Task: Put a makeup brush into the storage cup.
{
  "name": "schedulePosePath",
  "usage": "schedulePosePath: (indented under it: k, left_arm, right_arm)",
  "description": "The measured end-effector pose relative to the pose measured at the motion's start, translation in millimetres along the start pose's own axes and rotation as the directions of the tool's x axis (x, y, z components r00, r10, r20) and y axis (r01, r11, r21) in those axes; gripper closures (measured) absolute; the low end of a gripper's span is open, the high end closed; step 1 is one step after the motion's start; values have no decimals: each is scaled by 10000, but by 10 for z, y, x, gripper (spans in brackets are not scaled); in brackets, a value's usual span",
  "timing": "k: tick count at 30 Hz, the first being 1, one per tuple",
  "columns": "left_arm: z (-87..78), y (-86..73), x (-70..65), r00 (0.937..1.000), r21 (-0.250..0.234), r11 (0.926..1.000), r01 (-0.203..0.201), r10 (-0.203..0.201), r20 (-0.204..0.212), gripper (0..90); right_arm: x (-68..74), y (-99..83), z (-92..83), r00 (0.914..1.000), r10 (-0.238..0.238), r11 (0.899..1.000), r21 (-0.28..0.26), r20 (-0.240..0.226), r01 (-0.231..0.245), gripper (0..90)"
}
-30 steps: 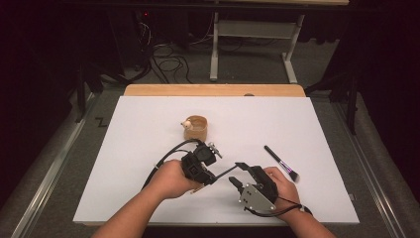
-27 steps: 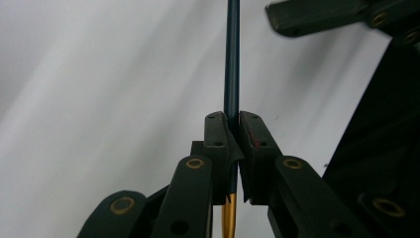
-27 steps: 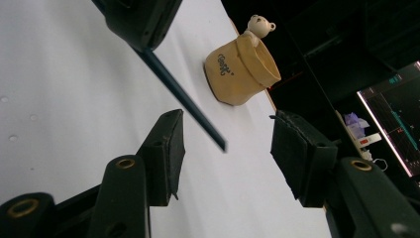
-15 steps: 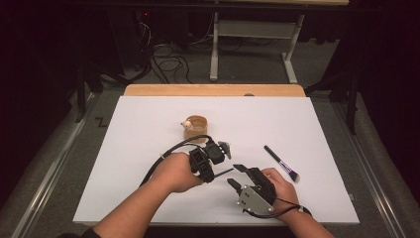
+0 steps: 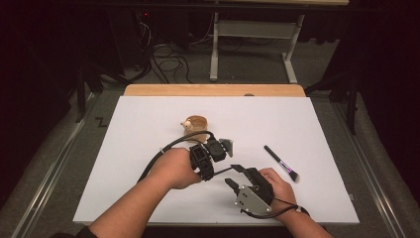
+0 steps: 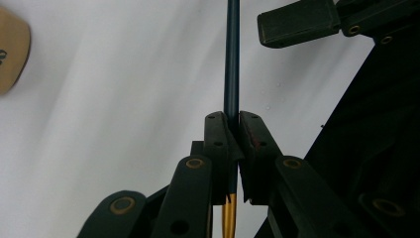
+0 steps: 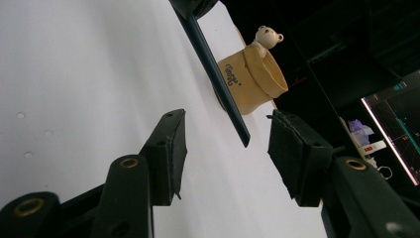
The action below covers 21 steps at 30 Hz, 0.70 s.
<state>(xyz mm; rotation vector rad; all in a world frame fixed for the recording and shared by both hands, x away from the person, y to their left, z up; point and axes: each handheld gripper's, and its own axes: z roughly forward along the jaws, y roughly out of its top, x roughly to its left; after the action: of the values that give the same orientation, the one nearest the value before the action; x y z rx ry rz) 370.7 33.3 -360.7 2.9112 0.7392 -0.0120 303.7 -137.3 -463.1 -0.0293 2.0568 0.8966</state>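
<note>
- While L gripper (image 5: 229, 147) sits near table centre in the high view, its jaws are pinched tight on a thin dark-blue stick (image 6: 232, 54) w/ a gold section low down, per the left gripper view.
- Stick runs straight out past the pads (image 6: 216, 134); pads clamp it from both sides, no gap visible.
- R gripper (image 5: 234, 175) is close-by, just nearer the person's side & slightly right of L; grey 3-corner plate on top.
- R jaws spread partway, nothing pressed btw them. Right gripper view: free end of the same stick (image 7: 218, 74) pokes into the gap btw the two pads (image 7: 174, 144), touching neither.
- In the left gripper view one R jaw shows top right, just beside the stick, not on it.
- Both hands: L hand (image 5: 174, 167) wraps its gripper, cable loops out toward the person's left; R hand (image 5: 277, 186) behind its gripper near the table's front edge.
- Outward: small tan cup w/ a bear figure on the rim (image 5: 195, 126) stands upright just beyond L gripper, apart from it. Right gripper view shows it behind the stick (image 7: 250, 74), lettering on the side.
- Makeup brush (image 5: 281, 163), black handle, pinkish ferrule, lies flat to the right of both grippers, near but clear, angled diag.
- All on a white table (image 5: 148, 124); wood edge (image 5: 213, 90) at the far side, dark floor w/ cables beyond.
</note>
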Motion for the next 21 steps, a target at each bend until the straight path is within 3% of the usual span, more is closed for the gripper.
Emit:
schedulePosePath:
  k: [6,21]
  left_arm:
    - [16,18,-19,10000,-17,10000,-13,13,77,830]
    - [31,39,-37,9999,-24,10000,-55,55,115,830]
  right_arm:
    - [23,34,31,10000,28,10000,-13,-54,-28,529]
    - [6,25,72,9985,-539,9983,233,-114,541,596]
